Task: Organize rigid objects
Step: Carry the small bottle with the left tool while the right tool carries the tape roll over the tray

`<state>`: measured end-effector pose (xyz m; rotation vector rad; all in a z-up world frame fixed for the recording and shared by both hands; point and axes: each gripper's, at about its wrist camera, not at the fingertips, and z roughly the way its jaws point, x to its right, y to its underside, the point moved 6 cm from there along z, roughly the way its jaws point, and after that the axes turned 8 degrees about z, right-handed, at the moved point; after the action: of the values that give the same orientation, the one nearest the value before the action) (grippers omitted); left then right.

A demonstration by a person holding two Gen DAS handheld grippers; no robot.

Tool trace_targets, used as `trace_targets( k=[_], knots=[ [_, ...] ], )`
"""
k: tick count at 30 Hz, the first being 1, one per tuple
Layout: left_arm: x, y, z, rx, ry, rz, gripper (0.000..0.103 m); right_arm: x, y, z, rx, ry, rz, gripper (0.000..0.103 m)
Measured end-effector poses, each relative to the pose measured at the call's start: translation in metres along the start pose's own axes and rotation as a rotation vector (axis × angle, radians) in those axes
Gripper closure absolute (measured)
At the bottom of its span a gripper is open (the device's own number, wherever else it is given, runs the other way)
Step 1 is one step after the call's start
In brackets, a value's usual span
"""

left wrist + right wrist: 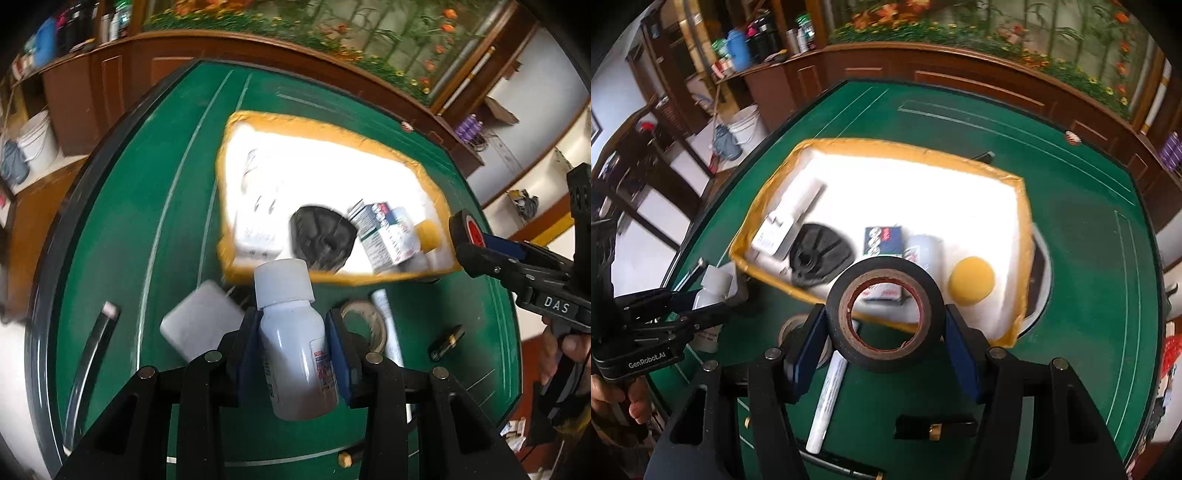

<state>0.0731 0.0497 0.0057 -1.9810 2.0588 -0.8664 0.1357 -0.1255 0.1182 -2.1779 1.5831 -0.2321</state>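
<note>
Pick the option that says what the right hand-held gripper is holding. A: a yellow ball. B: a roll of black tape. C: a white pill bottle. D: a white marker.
B: in the right wrist view the right hand-held gripper is closed on the roll of black tape, its blue fingers pressed on either side, near the yellow-edged tray.

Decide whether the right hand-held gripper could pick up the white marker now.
Probably not: the right hand-held gripper is already shut on the black tape roll; the white marker lies unobstructed below it.
</note>
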Motion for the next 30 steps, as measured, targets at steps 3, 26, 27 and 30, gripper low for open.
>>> trace_targets(
  k=[3, 26, 27, 30],
  knots=[
    [0.004, -0.016, 0.004, 0.005, 0.029, 0.018, 0.065, 0.013, -0.008, -0.002, 0.013, 0.019, 0.040, 0.042],
    [0.012, -0.107, 0.072, -0.018, 0.003, 0.021, 0.065, 0.048, -0.076, 0.059, 0.040, 0.068, 0.059, 0.042],
    [0.011, -0.112, 0.076, -0.013, -0.017, 0.018, 0.065, 0.050, -0.081, 0.066, 0.045, 0.062, 0.051, 0.042],
    [0.010, -0.122, 0.089, -0.018, -0.070, 0.004, 0.065, 0.051, -0.092, 0.085, 0.049, 0.043, 0.029, 0.042]
  ],
)
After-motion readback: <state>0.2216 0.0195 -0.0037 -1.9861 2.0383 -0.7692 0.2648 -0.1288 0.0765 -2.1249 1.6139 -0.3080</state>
